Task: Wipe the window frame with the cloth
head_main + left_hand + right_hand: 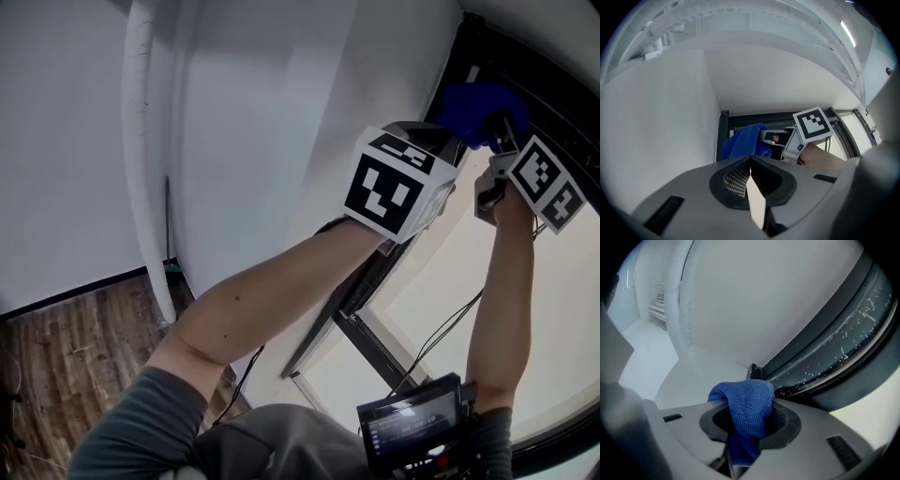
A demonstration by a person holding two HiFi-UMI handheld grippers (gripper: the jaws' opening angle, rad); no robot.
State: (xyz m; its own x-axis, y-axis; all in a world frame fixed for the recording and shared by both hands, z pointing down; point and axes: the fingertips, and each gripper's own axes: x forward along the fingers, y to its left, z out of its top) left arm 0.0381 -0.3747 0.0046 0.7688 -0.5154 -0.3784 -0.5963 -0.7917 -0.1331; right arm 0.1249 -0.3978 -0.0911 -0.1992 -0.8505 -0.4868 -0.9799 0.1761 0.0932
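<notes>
A blue cloth (473, 111) is pressed high up against the dark window frame (553, 84), near its top corner. My right gripper (497, 150) is shut on it. In the right gripper view the cloth (747, 404) bulges out of the right gripper (745, 427), just below the dusty, speckled frame (825, 348). My left gripper (417, 155) is raised beside it, left of the cloth, not touching it. In the left gripper view the left gripper (751, 176) holds nothing and its jaws stand together. Beyond it are the cloth (745, 140), the right gripper (776, 138) and the frame's corner post (723, 136).
A white wall fills the left, with a white vertical pipe (141, 141) running down it. Wooden floor (75, 347) lies far below. Black cables (441, 333) hang along the lower frame bars. A small screen device (412, 422) sits at the person's chest.
</notes>
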